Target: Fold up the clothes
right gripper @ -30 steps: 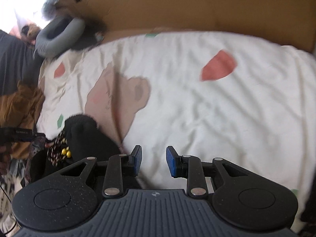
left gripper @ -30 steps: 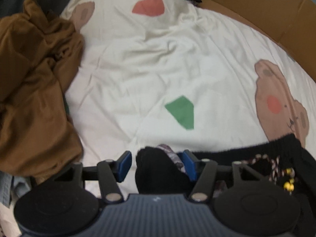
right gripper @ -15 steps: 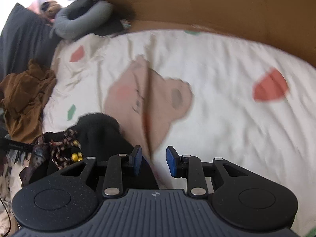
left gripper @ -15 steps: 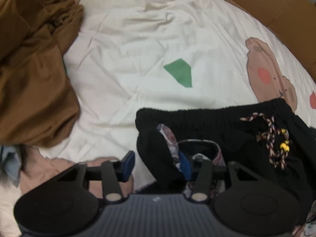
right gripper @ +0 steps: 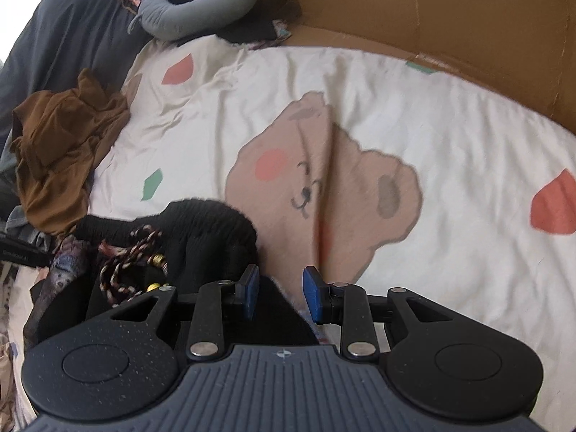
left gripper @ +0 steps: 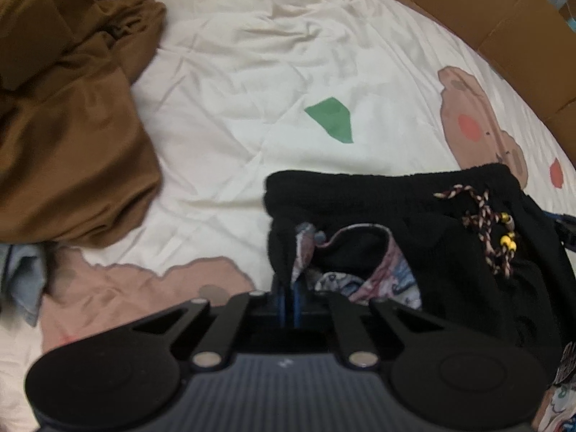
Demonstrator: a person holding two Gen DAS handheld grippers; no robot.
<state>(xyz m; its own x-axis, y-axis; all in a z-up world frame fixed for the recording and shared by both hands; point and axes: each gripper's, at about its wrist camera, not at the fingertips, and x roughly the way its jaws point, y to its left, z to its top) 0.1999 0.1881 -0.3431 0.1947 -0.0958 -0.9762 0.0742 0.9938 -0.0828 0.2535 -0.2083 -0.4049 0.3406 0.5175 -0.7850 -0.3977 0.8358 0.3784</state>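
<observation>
Our left gripper (left gripper: 288, 304) has its blue pads pressed nearly together on a fold of the black shorts (left gripper: 414, 223) at the waistband's left end — clamped on cloth, with no gap to speak of. Our right gripper (right gripper: 280, 293) stands with its jaws parted; black fabric from the shorts' right side lies between the pads (right gripper: 250, 289), but neither pad presses it that we can see.

The shorts lie on the cream sheet (left gripper: 252, 72) toward its near edge, waistband stretched across between our two tools. The braided drawstring (left gripper: 482, 223), with yellow beads, lies crumpled over the front of the waistband. A patterned lining (left gripper: 378, 284) shows inside the open waist — pale, with pink and blue marks.

A brown garment (left gripper: 68, 115) is heaped at the sheet's left edge, well apart from the shorts; a bit of pale blue cloth (left gripper: 25, 273) peeks out beneath it. On the sheet we see a green patch (left gripper: 331, 118) just beyond the waistband and a bear print (right gripper: 324, 187) ahead of our right gripper. Brown cardboard (right gripper: 432, 18) rises along the sheet's far edge, and a grey neck pillow (right gripper: 194, 3) sits at the far left corner beside a dark pillow (right gripper: 61, 36).
</observation>
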